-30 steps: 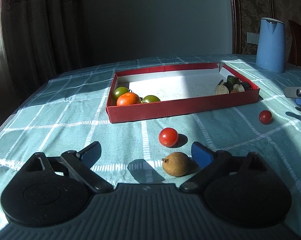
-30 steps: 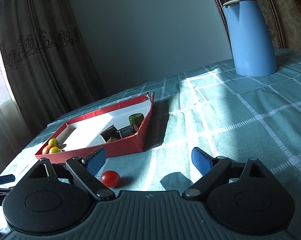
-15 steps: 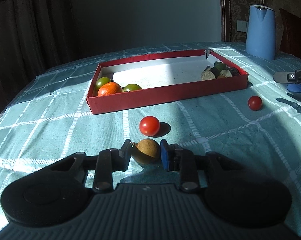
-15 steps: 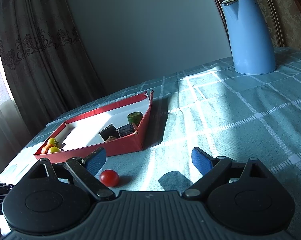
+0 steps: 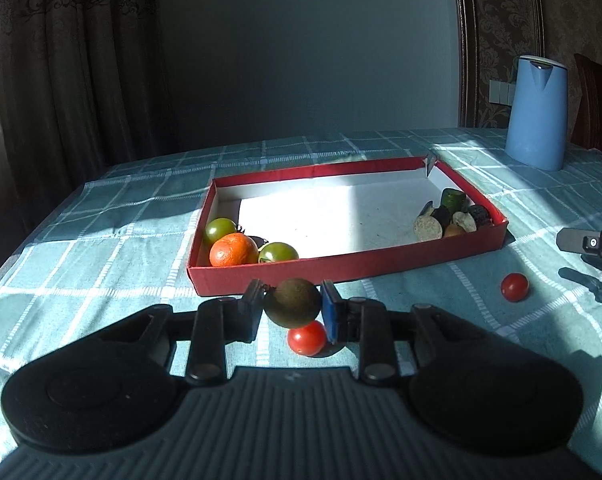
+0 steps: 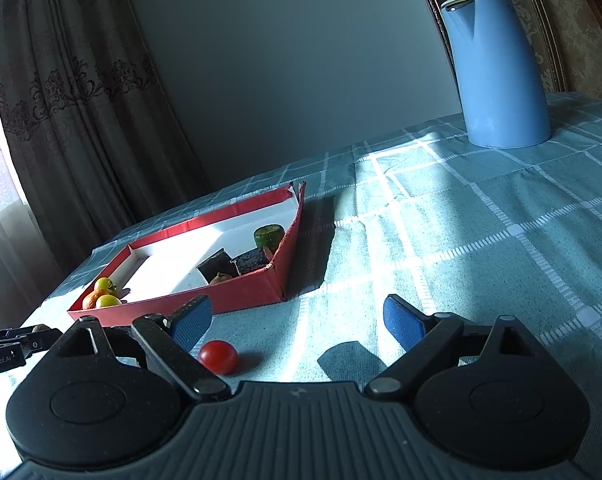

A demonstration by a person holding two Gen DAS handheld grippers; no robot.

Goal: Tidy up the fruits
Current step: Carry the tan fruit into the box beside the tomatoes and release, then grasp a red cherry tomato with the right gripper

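My left gripper (image 5: 291, 306) is shut on a small brown round fruit (image 5: 292, 303) and holds it above the tablecloth, just short of the red box (image 5: 341, 270). Under the fruit a red cherry tomato (image 5: 307, 338) lies on the cloth. An orange (image 5: 233, 250) and two green tomatoes (image 5: 220, 230) sit in the box's left end. A second cherry tomato (image 5: 514, 287) lies to the right; in the right wrist view this tomato (image 6: 217, 357) rests beside the left finger of my open right gripper (image 6: 297, 320), which holds nothing.
Cork-like and dark pieces (image 5: 447, 216) fill the box's right end. A blue kettle (image 5: 538, 112) stands at the far right of the checked tablecloth (image 5: 101, 220). Curtains (image 5: 61, 60) hang behind on the left. The right gripper's tip (image 5: 589, 242) shows at the right edge.
My left gripper closed on the brown fruit, then lifted it and carried it forward toward the red box, past the near cherry tomato. The right gripper stayed still and open.
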